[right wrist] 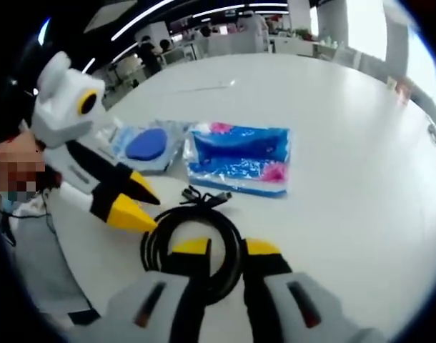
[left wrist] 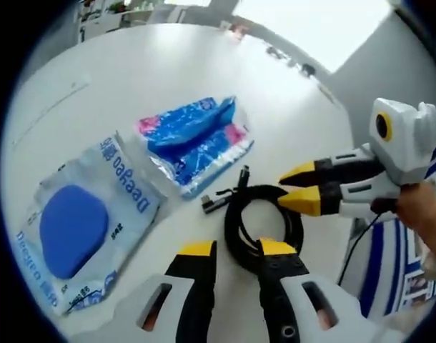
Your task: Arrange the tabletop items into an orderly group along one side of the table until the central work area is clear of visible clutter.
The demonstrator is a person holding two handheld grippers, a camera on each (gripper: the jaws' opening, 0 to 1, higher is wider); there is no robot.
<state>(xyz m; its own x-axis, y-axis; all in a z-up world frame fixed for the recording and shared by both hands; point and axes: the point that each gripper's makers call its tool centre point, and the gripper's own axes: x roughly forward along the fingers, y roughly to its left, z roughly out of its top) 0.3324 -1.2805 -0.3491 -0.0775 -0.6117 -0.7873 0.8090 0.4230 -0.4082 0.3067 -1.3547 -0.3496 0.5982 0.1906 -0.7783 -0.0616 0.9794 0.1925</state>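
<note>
You have both tools low over the white surface [left wrist: 161, 78], and they meet at the coiled black cable [left wrist: 264, 221].

In the left gripper view, your left hand-held gripper [left wrist: 236, 250] stands with its two yellow-tipped jaws apart, and the near edge of the coil lies between and just in front of the tips. The jaws are parted and they do not close on the cable. The loose end of the cable with its plug [left wrist: 216, 202] points away from the coil toward the blue and pink packet [left wrist: 196, 139]. This packet lies flat, just beyond the cable. Near its left lies the clear bag with the blue round pad [left wrist: 82, 225] inside, also flat.

From the right side comes your right hand-held gripper [left wrist: 301, 187]. Its yellow tips are a little apart and they sit at the far right edge of the coil; I cannot tell if they touch it.

In the right gripper view, the right hand-held gripper [right wrist: 225, 248] has its jaws apart over the near part of the coil [right wrist: 193, 246], and the cable passes between them. The left hand-held gripper [right wrist: 143, 205] comes from the left, its tips beside the coil's edge.
</note>
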